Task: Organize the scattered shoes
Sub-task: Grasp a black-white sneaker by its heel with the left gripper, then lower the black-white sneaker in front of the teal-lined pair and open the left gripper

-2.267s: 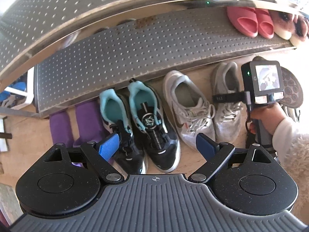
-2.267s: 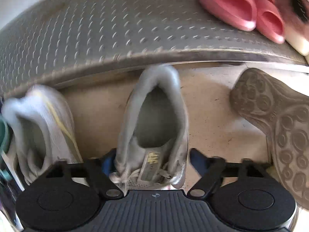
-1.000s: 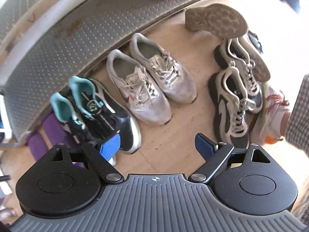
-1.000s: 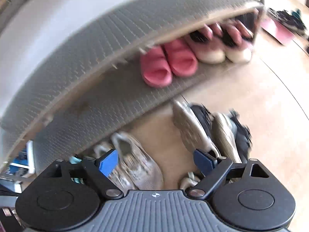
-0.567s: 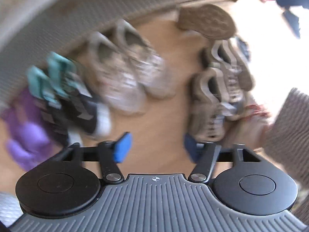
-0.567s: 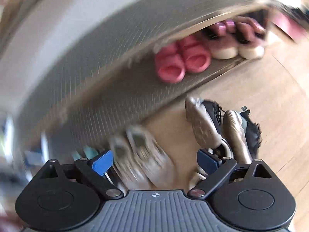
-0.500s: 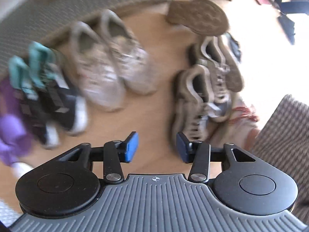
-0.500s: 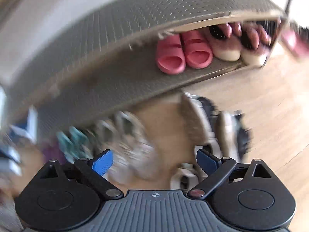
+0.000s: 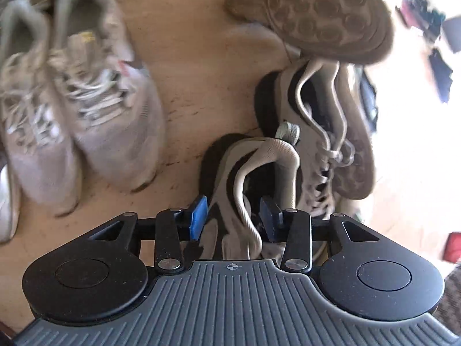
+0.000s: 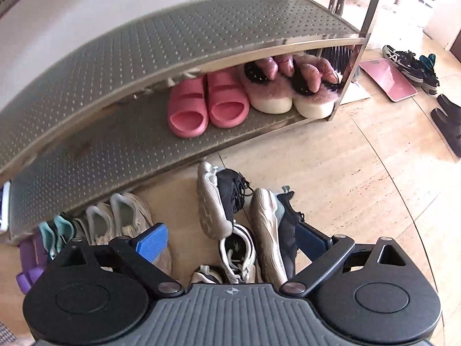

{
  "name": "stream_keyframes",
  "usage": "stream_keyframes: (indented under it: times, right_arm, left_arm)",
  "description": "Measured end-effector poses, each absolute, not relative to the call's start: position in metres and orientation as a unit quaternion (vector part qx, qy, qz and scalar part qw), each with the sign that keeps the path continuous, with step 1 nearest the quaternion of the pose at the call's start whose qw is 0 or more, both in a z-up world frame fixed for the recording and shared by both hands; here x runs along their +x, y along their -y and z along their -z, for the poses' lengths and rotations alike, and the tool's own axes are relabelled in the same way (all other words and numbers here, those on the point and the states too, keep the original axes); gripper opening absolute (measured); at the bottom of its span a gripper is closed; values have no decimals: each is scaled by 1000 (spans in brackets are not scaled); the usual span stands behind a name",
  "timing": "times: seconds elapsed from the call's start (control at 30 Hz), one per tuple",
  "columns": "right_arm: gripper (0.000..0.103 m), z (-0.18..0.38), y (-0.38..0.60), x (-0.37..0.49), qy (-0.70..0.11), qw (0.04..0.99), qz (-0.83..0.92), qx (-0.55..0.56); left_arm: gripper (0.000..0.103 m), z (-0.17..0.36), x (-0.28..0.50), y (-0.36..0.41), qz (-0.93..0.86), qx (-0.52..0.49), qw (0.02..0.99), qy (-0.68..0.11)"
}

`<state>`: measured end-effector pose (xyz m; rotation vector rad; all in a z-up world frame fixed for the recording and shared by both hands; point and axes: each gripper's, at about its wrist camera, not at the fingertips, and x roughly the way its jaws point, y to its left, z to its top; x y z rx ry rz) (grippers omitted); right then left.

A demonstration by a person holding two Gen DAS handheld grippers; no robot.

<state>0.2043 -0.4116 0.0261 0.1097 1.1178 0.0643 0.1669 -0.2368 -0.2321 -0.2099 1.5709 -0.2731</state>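
Note:
In the left wrist view, my left gripper [image 9: 233,217] points steeply down and is shut on the collar of a grey-and-black sneaker [image 9: 253,158]; both blue pads press its sides. Its mate [image 9: 314,121] lies just beyond, under an overturned shoe showing its brown sole [image 9: 314,14]. A light grey pair [image 9: 95,92] stands side by side to the left. In the right wrist view, my right gripper [image 10: 230,242] hovers high over the shoe pile [image 10: 230,201]. Its jaws are opening, with nothing between them.
A metal shoe rack [image 10: 173,52] holds pink slides [image 10: 207,103] and fluffy pink slippers [image 10: 276,92] on its lower shelf. Below it stand grey sneakers [image 10: 121,216], teal-lined black sneakers [image 10: 57,230] and purple slippers [image 10: 28,259]. A pink scale [image 10: 389,77] and dark shoes [image 10: 412,63] lie far right.
My left gripper dropped down onto the grey-and-black sneaker and its jaws closed on the collar. The right gripper swung a little sideways above the pile and its jaws spread slightly.

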Motion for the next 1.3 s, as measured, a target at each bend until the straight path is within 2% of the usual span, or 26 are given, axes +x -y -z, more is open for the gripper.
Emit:
stream_keyframes:
  times: [0.13,0.23,0.33,0.4,0.67,0.8,0.87,0.97,1.03,1.2,1.3]
  right_arm:
    - [96,-29,402,206,-529,846,-46,44]
    - [97,-30,392,206,-527,847,-56,36]
    - [97,-30,385,206,-526,847,-64,32]
    - [97,-31,380,206,-526,848,-62,29]
    - [97,-28,351,205,-525,848,-64,25]
    - [97,-22,326,200,-529,845,-77,6]
    - [97,-18,314,197,-532,842,-84,-7]
    - [97,-8,297,196,-542,834,-96,-30]
    - [97,-5,292,195,-547,831,-94,-37]
    - [97,1,279,195,-550,828,-96,-53]
    - [97,4,270,193,-552,827,-97,-46]
  left_arm:
    - [45,260,168,264,105,-10,685,-720]
    - [29,264,162,271,111,14,683,-722]
    - [20,249,147,271,149,57,682,-714]
    - [15,234,137,255,162,46,685,-709]
    - [14,153,65,113,84,-31,691,-718]
    - [15,148,41,51,22,-58,679,-732]
    - [21,159,33,33,4,-48,670,-741]
    - [44,163,32,0,-60,-51,661,-747]
    - [64,139,32,-15,-74,-30,671,-737]
    - [81,76,32,-29,-73,55,688,-720]
    - [84,52,36,-32,-52,63,703,-707]
